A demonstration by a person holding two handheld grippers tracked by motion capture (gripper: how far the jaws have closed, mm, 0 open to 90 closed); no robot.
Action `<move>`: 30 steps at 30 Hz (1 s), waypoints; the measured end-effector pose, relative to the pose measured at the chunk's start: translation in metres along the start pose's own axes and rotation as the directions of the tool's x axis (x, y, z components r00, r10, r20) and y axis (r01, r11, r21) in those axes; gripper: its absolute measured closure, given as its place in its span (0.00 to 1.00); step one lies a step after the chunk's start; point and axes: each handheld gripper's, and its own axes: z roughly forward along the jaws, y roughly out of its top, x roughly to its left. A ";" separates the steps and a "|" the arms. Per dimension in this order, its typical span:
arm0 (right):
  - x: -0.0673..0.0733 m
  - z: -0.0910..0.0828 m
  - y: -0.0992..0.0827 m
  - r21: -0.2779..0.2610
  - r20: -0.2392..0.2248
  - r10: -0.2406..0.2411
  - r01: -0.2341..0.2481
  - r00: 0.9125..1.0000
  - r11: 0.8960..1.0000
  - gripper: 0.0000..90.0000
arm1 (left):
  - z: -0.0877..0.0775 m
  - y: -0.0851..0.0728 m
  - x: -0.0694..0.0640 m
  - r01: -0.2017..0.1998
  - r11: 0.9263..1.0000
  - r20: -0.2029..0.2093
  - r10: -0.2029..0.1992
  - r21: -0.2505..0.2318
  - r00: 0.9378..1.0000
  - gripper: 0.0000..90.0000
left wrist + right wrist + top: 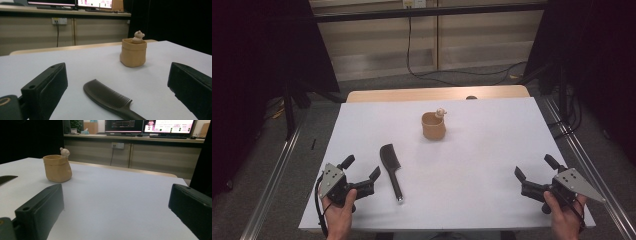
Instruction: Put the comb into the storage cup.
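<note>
A black comb (391, 169) (110, 100) lies flat on the white table (472, 160), its handle toward the front edge. Farther back stands a tan bag-shaped pot (433, 125) (133, 52) (57, 168) with a small pale bear figure (440, 112) (138, 36) (64, 152) on its rim. My left gripper (362, 167) (117, 87) rests open at the front left, just left of the comb, nothing between its jaws. My right gripper (534, 166) (117, 207) sits open at the front right, well apart from the pot.
The table's front edge runs just behind both hands. Metal rails (277, 170) flank the table on the floor. A cable (412, 55) hangs down the back wall. Monitors (150, 126) stand on a counter beyond the table.
</note>
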 end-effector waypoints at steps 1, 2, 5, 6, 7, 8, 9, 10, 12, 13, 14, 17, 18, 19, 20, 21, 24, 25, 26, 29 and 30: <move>0.000 0.000 0.000 0.000 0.000 0.000 0.000 1.000 1.000 0.00 | 0.000 0.000 0.000 0.000 1.000 0.000 0.000 0.000 1.000 0.03; 0.000 0.000 0.000 0.003 0.001 0.000 0.000 1.000 1.000 0.00 | 0.001 0.000 0.000 -0.015 1.000 0.029 0.015 0.002 0.999 0.03; 0.001 0.000 0.000 -0.002 -0.001 0.000 0.000 1.000 1.000 0.00 | 0.004 0.001 -0.002 -0.016 1.000 0.048 0.016 -0.008 0.999 0.03; 0.001 0.000 0.000 -0.001 -0.002 0.000 0.000 1.000 1.000 0.00 | 0.005 0.002 -0.003 -0.019 1.000 0.053 0.019 -0.007 0.998 0.03; 0.001 0.000 0.000 -0.001 -0.003 0.000 0.000 1.000 1.000 0.00 | 0.005 0.002 -0.003 -0.019 1.000 0.053 0.019 -0.007 0.998 0.03; 0.001 0.000 0.000 -0.002 -0.004 0.000 0.000 1.000 1.000 0.00 | 0.008 0.003 -0.006 -0.016 1.000 0.066 0.017 -0.023 0.998 0.03; 0.001 0.000 0.000 -0.002 -0.004 0.000 0.000 1.000 1.000 0.00 | 0.010 0.005 -0.007 -0.023 1.000 0.074 0.025 -0.019 0.997 0.03; 0.001 0.000 0.000 -0.001 -0.004 -0.002 0.002 1.000 1.000 0.00 | 0.010 0.007 -0.009 -0.030 0.999 0.078 0.031 -0.024 0.996 0.03; 0.001 0.000 0.000 -0.001 -0.006 0.000 0.000 1.000 1.000 0.00 | 0.011 0.009 -0.010 -0.037 0.999 0.087 0.040 -0.038 0.995 0.03; 0.001 0.000 0.000 -0.001 -0.008 -0.001 0.001 1.000 1.000 0.00 | 0.013 0.014 -0.013 -0.041 0.998 0.102 0.046 -0.045 0.994 0.03; 0.001 0.000 0.000 -0.001 -0.009 -0.001 0.001 1.000 1.000 0.00 | 0.015 0.015 -0.015 -0.045 0.998 0.103 0.050 -0.048 0.993 0.03; 0.001 0.000 0.000 -0.002 -0.015 0.007 -0.007 1.000 1.000 0.00 | 0.019 0.016 -0.018 -0.049 0.998 0.112 0.054 -0.049 0.992 0.03; 0.001 0.000 0.000 -0.003 -0.017 0.004 -0.004 1.000 1.000 0.00 | 0.024 0.016 -0.020 -0.053 0.998 0.124 0.058 -0.043 0.991 0.02; 0.002 0.000 0.000 -0.003 -0.018 0.005 -0.005 1.000 1.000 0.00 | 0.026 0.016 -0.021 -0.049 0.998 0.131 0.054 -0.041 0.990 0.02; 0.002 0.000 0.000 -0.003 -0.018 0.005 -0.005 1.000 1.000 0.00 | 0.026 0.016 -0.021 -0.049 0.998 0.131 0.054 -0.041 0.990 0.02; 0.002 0.001 0.000 -0.003 -0.019 0.007 -0.008 1.000 1.000 0.00 | 0.030 0.016 -0.022 -0.061 0.997 0.137 0.066 -0.038 0.988 0.02; 0.001 0.001 0.000 -0.001 -0.021 0.009 -0.009 1.000 1.000 0.00 | 0.040 0.015 -0.025 -0.079 0.996 0.156 0.084 -0.036 0.984 0.03; 0.002 0.000 0.000 0.000 -0.022 0.010 -0.010 1.000 1.000 0.00 | 0.046 0.015 -0.029 -0.046 0.999 0.173 0.049 -0.026 0.984 0.03; 0.002 0.000 0.000 -0.001 -0.025 0.008 -0.008 1.000 1.000 0.00 | 0.048 0.014 -0.030 -0.057 0.998 0.175 0.060 -0.023 0.983 0.03; 0.002 0.000 0.000 -0.002 -0.033 0.008 -0.008 0.999 1.000 0.00 | 0.050 0.012 -0.032 -0.078 0.996 0.168 0.083 -0.033 0.982 0.04; 0.002 0.000 0.000 0.000 -0.032 0.010 -0.010 0.999 1.000 0.00 | 0.051 0.010 -0.032 -0.085 0.996 0.168 0.091 -0.037 0.982 0.06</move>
